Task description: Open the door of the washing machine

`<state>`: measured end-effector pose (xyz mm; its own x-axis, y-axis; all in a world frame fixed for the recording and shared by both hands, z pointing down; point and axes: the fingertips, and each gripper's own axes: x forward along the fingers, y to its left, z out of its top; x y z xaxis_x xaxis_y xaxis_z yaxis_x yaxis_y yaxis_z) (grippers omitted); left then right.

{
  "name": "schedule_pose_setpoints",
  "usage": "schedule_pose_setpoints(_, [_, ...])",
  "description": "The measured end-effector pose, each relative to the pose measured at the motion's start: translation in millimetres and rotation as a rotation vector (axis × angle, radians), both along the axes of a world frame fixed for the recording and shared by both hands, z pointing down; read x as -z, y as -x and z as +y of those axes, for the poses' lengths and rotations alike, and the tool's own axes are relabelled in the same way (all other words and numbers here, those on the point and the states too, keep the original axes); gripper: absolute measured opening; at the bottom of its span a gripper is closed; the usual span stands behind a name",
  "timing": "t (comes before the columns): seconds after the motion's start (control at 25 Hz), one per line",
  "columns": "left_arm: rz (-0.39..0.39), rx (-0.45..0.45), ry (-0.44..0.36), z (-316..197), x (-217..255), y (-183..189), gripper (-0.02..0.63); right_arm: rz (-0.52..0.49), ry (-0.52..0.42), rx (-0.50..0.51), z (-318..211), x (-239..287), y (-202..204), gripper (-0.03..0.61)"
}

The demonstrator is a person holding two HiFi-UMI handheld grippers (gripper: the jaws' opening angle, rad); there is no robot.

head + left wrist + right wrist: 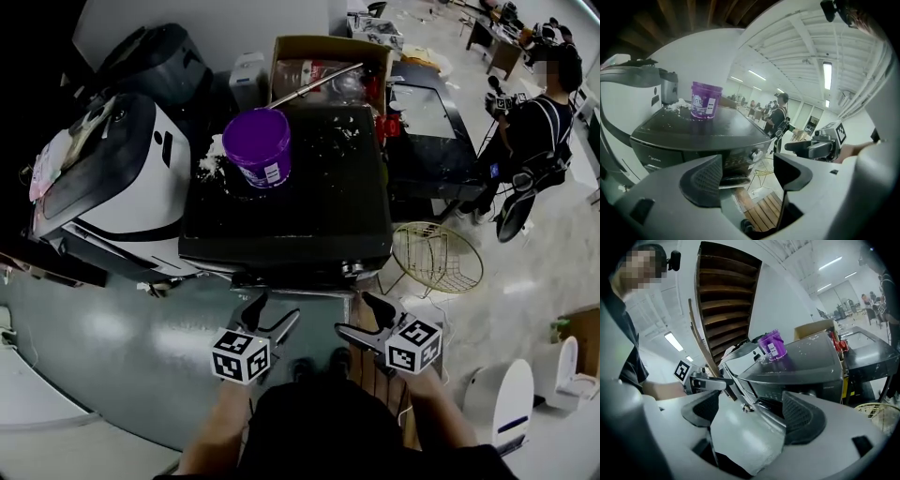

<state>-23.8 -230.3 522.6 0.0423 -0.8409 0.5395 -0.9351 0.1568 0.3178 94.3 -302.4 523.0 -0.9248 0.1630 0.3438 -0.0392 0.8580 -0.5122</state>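
Glossy grey floor runs up to the dark washing machine, which stands straight ahead of me. A purple tub and some spilled white powder sit on its lid. The left gripper and right gripper hang side by side just short of its front edge, both spread wide with nothing between the pads. My main worry is the grab itself: I cannot make out the door or its handle in any view, so I could easily close on the knob or the panel ledge instead. A hard tug on the door could also rock the machine and tip the tub. If the door swings to the right, it may clip the gold wire basket standing just beside that corner. With both claws this near each other, they could knock together as well. The head view gives me only the lid, the basket and the floor, never the front face. The left gripper view shows the control panel and the knob, and the right gripper view shows that front from the other side, with the left claw reaching in.
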Motion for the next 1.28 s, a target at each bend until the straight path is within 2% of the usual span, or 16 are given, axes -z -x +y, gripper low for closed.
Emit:
schedule_pose_setpoints(0.4, [0.022,0.013,-0.025,29,-31,2,0.331,0.069,-0.001,0.012,56,-39,11,0.426])
schedule_pose_setpoints(0.56, [0.056,0.025,0.011,49,-54,2,0.327,0.108,0.024,-0.006,67,-61,11,0.422])
schedule_pose_setpoints(0.84, [0.078,0.084,0.104,49,-111,28,0.325,0.180,-0.021,0.010,41,-100,22,0.413])
schedule_pose_setpoints(1.0, [0.078,0.088,0.136,33,-142,38,0.325,0.222,-0.040,0.023,21,-136,40,0.399])
schedule_pose_setpoints(1.16, [0.079,0.098,0.152,18,-162,38,0.325,0.279,-0.064,0.072,11,-167,42,0.396])
schedule_pose_setpoints(1.28, [0.071,0.107,0.168,12,-173,42,0.325,0.319,-0.103,0.064,-2,-191,43,0.393])
